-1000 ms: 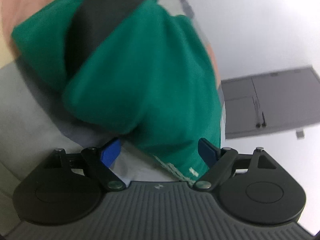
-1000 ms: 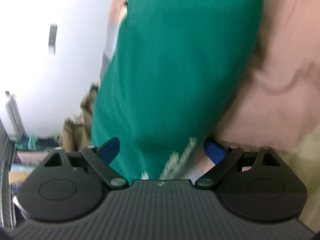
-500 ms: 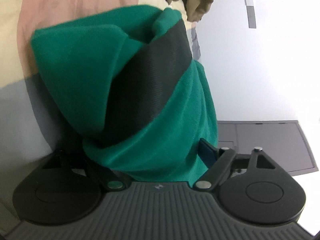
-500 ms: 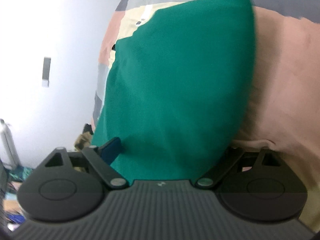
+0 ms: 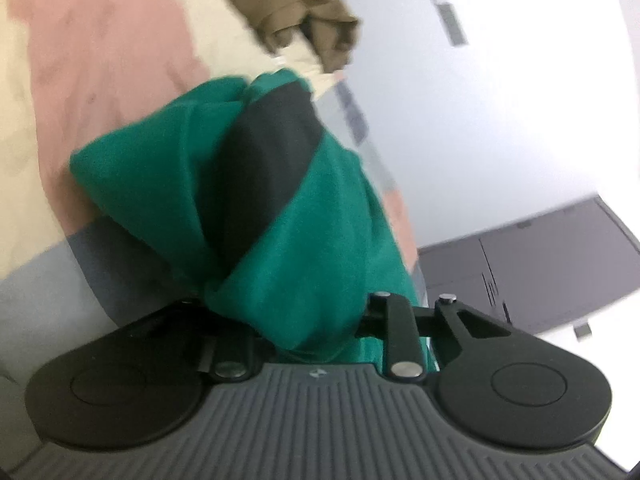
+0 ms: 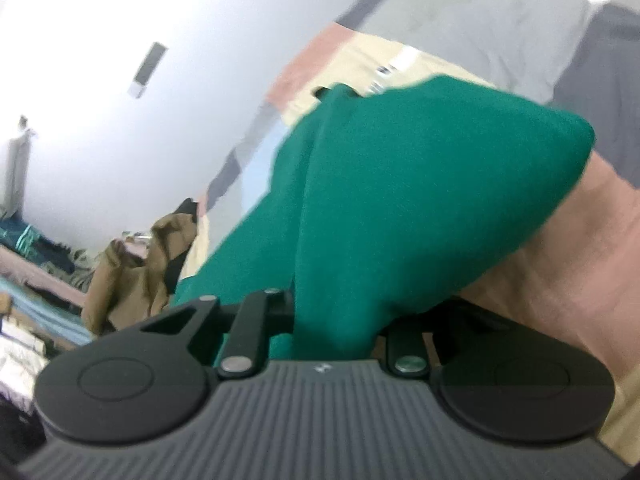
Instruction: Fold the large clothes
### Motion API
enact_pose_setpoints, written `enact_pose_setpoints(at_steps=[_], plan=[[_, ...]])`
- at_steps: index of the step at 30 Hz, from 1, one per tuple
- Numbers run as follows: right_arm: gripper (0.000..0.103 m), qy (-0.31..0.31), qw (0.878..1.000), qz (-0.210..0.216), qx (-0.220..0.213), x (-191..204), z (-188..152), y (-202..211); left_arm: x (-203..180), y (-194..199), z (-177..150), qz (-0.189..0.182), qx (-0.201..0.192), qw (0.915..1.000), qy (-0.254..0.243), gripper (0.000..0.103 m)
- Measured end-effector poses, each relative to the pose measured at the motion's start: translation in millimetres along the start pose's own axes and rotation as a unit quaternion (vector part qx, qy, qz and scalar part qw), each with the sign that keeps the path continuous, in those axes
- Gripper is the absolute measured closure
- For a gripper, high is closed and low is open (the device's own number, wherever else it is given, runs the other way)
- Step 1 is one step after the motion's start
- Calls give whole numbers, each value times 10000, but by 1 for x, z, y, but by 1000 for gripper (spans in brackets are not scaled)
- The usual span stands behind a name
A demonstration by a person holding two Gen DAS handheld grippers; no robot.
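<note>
A large green garment (image 5: 320,220) with a broad black stripe (image 5: 264,168) lies bunched on a patchwork bedspread (image 5: 100,60). My left gripper (image 5: 288,312) has its jaws closing, and a gathered fold of the green cloth is pinched between them, hiding the pads. In the right wrist view the same green garment (image 6: 420,200) rises as a plain green fold. The jaws of my right gripper (image 6: 336,320) are closing too, and the cloth narrows to a pinch between them. The fabric covers the fingertips of both grippers.
An olive-brown garment (image 5: 304,12) lies crumpled at the bed's far edge, also visible in the right wrist view as the olive-brown garment (image 6: 132,276). A white wall (image 5: 500,120) and a dark grey cabinet (image 5: 540,264) stand beyond the bed. Cluttered items (image 6: 24,240) sit low at the left.
Both grippers' jaws have drawn in around the green cloth, and the blue pads are now hidden. Both grippers have risen with the fabric gathered up, and the right view has rolled.
</note>
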State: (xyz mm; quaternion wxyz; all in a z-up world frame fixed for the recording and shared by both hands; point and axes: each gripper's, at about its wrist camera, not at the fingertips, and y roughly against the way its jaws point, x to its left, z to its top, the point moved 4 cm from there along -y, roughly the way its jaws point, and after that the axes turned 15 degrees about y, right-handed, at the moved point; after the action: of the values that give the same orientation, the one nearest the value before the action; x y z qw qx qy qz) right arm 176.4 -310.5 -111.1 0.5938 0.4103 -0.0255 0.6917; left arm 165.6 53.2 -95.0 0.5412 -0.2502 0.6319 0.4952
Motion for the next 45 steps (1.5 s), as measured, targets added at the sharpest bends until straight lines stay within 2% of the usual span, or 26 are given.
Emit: enact_pose_setpoints(at_steps=[5,9,12,16,20,22,23,24,26,32,35,39,45], plan=[[79,206,9995,212,80,13,-2,39,-22,41,-9,127,28,9989,-445,77],[78,336,9991,192,187,20,-9,69,-33,70,-25,300,64,9976,-624,77],[78,384,9987,229,248,23,-12,93,-34,97,-39,466,133,9951,-856,77],[78,224,9991,157,329,22,-13,108,-22,124,-47,587,179,9942,-882,77],[73,49,9990,144,411,17,-16,109,-16,121,-42,632,210,9949,-760,77],[60,-101,9989,194,422,12,-16,111,-15,121,-41,689,311,9945,-719,75],[45,-166,9987,260,412,12,-15,111,-16,118,-40,735,410,9940,-701,69],[37,-169,9985,329,407,12,-15,113,-16,116,-39,761,534,9934,-666,61],[37,-139,9982,381,444,14,-13,116,-17,112,-34,711,568,9942,-569,55],[37,-71,9977,637,224,21,6,121,-32,121,-26,411,447,9970,-472,51],[37,198,9977,649,13,27,19,117,-43,115,-20,299,334,9973,-585,50],[37,953,9943,466,-102,42,35,90,-58,95,-13,263,194,9961,-818,45],[37,1377,9892,354,-349,47,60,55,-81,64,2,-100,27,9908,-1348,40]])
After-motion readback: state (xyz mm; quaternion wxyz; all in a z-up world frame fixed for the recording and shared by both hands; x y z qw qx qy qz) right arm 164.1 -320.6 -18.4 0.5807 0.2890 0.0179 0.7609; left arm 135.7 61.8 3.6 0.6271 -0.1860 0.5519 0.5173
